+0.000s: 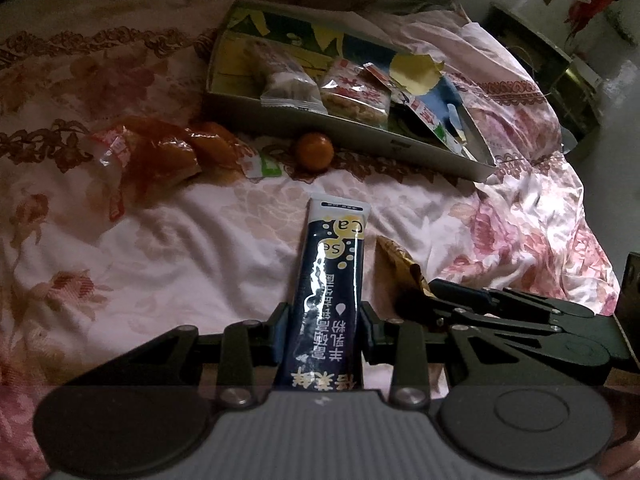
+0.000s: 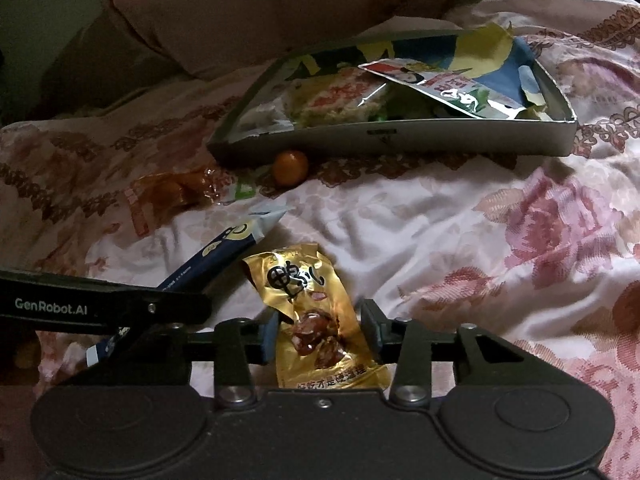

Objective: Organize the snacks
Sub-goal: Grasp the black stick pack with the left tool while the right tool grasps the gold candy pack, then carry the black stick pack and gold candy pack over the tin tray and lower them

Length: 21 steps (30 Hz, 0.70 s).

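Note:
My left gripper (image 1: 324, 326) is shut on a dark blue stick sachet (image 1: 330, 280) that points away from me over the bed; the sachet also shows in the right wrist view (image 2: 224, 252). My right gripper (image 2: 320, 330) is shut on a gold snack packet (image 2: 316, 320), whose edge shows in the left wrist view (image 1: 400, 260). A shallow grey box (image 1: 360, 136) ahead holds several snack packets (image 1: 356, 94); it also shows in the right wrist view (image 2: 400, 142). A small orange fruit (image 1: 315, 151) lies against the box's front wall.
An orange-red plastic packet (image 1: 160, 152) lies on the floral bedspread (image 1: 140, 260) left of the fruit. A pillow (image 2: 260, 8) lies behind the box. The bed's right edge drops off towards a cabinet (image 1: 560, 80).

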{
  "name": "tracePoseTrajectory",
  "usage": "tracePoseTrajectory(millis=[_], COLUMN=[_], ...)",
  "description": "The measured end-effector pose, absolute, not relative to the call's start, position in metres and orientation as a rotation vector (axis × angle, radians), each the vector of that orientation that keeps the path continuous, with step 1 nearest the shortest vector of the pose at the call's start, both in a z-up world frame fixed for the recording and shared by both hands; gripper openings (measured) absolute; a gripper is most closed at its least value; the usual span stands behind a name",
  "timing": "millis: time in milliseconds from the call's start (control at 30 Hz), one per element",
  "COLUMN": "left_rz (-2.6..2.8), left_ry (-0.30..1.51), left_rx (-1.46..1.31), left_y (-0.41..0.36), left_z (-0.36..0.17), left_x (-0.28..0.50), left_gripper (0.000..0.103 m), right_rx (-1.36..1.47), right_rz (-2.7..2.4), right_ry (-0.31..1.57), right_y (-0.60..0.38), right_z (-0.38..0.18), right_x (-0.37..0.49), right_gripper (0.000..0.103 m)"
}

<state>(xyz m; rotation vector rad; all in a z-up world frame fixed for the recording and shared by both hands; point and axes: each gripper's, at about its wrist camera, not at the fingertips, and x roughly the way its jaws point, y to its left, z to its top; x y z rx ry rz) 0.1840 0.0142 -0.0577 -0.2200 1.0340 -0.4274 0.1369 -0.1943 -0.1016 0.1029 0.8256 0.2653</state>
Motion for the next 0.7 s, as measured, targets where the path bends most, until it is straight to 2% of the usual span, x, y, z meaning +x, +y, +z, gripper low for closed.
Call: tracePoseTrajectory(millis=[100, 633, 700], left_rz=[-0.425, -0.438, -0.430], left_ry=[1.035, 0.995, 0.968], left_rx=[-0.231, -0.303, -0.300], left_y=[0.016, 0.018, 0.019], left_z=[-0.058, -0.054, -0.051], left_x=[0.184, 0.183, 0.182], left_gripper=[0.038, 0.038, 0.038], right_rx=[0.074, 0.027, 0.009], right_rz=[0.253, 0.280, 0.291], right_ry=[0.808, 0.751, 0.736], right_y=[-0.191, -0.186, -0.184], right_z=[-0.100, -0.091, -0.089], right_x=[0.135, 0.128, 0.127], right_gripper=[0.042, 0.016, 0.016])
